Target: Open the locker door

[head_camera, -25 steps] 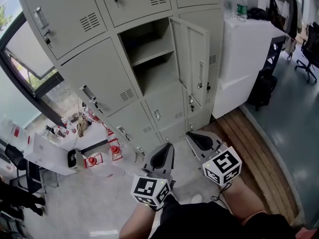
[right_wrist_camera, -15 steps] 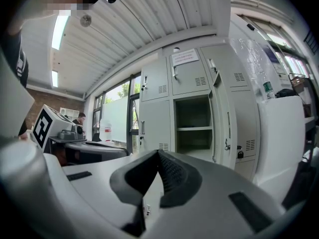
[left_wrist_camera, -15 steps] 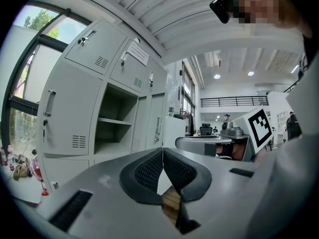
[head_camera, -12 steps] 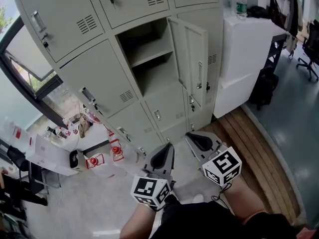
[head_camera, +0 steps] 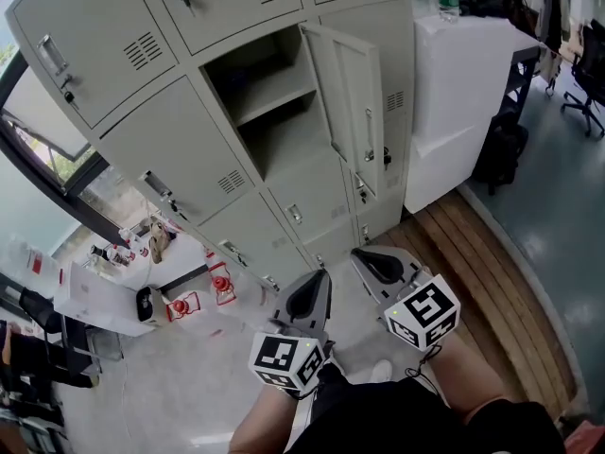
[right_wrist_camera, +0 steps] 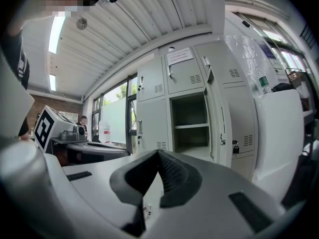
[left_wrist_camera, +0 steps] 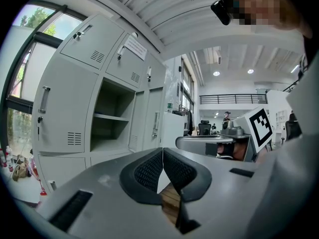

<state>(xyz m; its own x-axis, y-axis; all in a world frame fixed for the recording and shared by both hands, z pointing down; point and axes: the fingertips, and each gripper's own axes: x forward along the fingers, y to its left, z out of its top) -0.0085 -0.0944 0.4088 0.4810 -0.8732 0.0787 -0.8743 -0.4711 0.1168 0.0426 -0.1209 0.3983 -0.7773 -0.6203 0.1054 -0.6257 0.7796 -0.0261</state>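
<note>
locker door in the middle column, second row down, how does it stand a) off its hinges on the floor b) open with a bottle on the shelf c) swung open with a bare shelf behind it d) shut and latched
c: the locker door stands swung out, and the shelf in the open compartment is bare.

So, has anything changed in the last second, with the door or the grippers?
Nothing was moved, taken hold of or let go. Only the head view shifted, so the lockers sit a little further up and left in the picture. The locker door stays swung open on its empty compartment. The left gripper and right gripper stay shut and empty, low in front of the person, apart from the door.
</note>
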